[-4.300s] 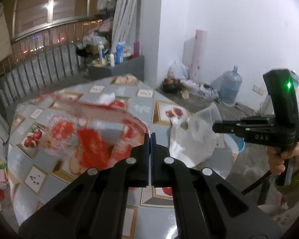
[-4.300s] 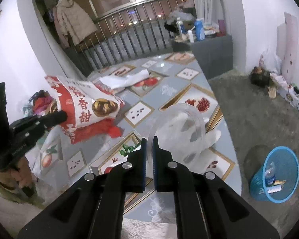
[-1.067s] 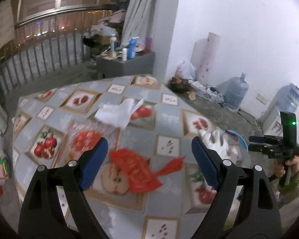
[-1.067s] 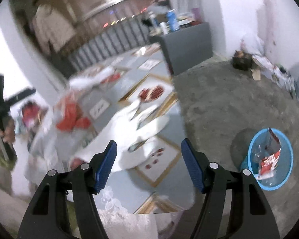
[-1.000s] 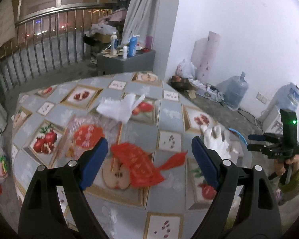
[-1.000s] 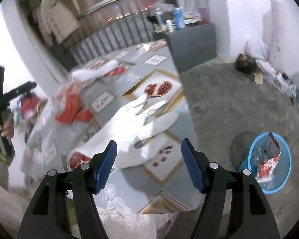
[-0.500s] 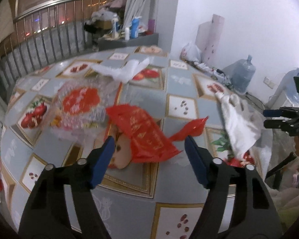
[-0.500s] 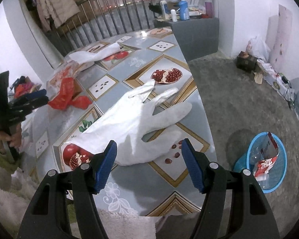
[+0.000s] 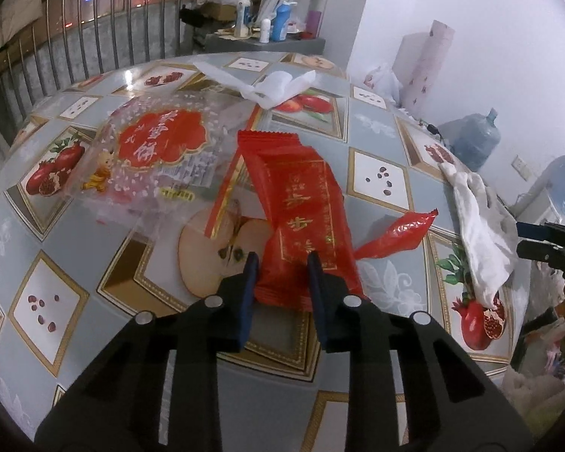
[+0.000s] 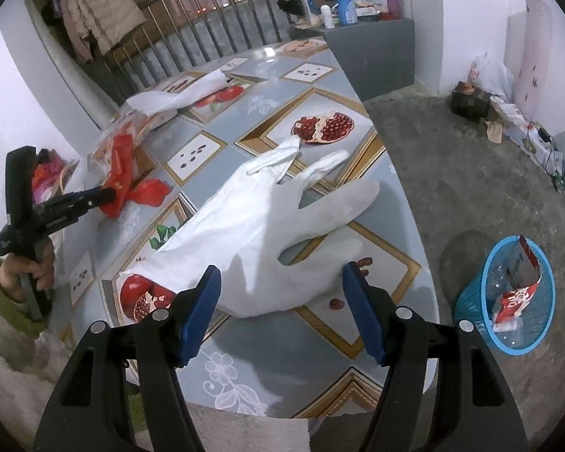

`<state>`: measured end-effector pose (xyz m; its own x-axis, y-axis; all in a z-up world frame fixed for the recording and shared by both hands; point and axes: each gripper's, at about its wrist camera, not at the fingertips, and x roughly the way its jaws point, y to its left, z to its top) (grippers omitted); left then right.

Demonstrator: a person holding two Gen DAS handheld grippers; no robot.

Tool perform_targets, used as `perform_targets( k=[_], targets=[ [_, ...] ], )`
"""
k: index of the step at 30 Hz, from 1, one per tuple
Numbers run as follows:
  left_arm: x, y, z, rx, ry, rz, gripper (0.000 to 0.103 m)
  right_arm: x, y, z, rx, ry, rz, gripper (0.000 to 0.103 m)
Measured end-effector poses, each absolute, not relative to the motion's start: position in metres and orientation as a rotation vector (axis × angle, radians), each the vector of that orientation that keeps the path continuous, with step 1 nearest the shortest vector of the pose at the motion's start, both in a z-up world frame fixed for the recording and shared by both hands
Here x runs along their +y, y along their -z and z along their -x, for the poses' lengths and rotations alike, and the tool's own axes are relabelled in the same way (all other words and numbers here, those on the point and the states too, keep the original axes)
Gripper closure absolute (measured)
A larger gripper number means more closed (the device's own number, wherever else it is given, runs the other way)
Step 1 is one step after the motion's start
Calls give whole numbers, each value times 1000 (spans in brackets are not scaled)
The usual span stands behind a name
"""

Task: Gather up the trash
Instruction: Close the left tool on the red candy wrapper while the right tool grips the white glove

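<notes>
A red snack wrapper (image 9: 301, 211) lies on the fruit-patterned table (image 9: 94, 301). My left gripper (image 9: 280, 263) is partly open, its jaws on either side of the wrapper's near end; it also shows in the right wrist view (image 10: 109, 196). A clear bag with a red label (image 9: 158, 154) lies left of the wrapper. A white glove (image 10: 267, 226) lies flat at the table's near edge. My right gripper (image 10: 280, 290) is open wide, its jaws on either side of the glove's cuff. A white tissue (image 9: 271, 83) lies further back.
A blue mesh bin (image 10: 508, 297) with wrappers inside stands on the floor right of the table. A grey cabinet (image 10: 369, 49) with bottles stands behind the table. A metal railing (image 10: 207, 26) runs behind. A water jug (image 9: 474, 139) stands by the wall.
My left gripper has come down to the red wrapper and narrowed around its near end. My right gripper has moved in over the white glove's cuff, still open wide.
</notes>
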<state>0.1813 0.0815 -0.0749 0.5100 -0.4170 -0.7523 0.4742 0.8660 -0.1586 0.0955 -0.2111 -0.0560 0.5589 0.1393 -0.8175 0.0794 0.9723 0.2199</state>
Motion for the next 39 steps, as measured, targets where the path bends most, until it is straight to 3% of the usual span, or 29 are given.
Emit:
perform_targets(
  k=[4,8,25,39],
  targets=[
    [80,72,-179,872,534,-83,83,-207,57,-97,980,-31,-228,38],
    [79,70,-178,863,524,-86,85,-205,58,-98,985,-18,-216,45],
    [81,67,-174,852,502,-81,87,-219,61,-97,987,91,-257,91],
    [79,57,-168,813,492,-110,91,-222,36,-87,901,100,-267,98]
  ],
)
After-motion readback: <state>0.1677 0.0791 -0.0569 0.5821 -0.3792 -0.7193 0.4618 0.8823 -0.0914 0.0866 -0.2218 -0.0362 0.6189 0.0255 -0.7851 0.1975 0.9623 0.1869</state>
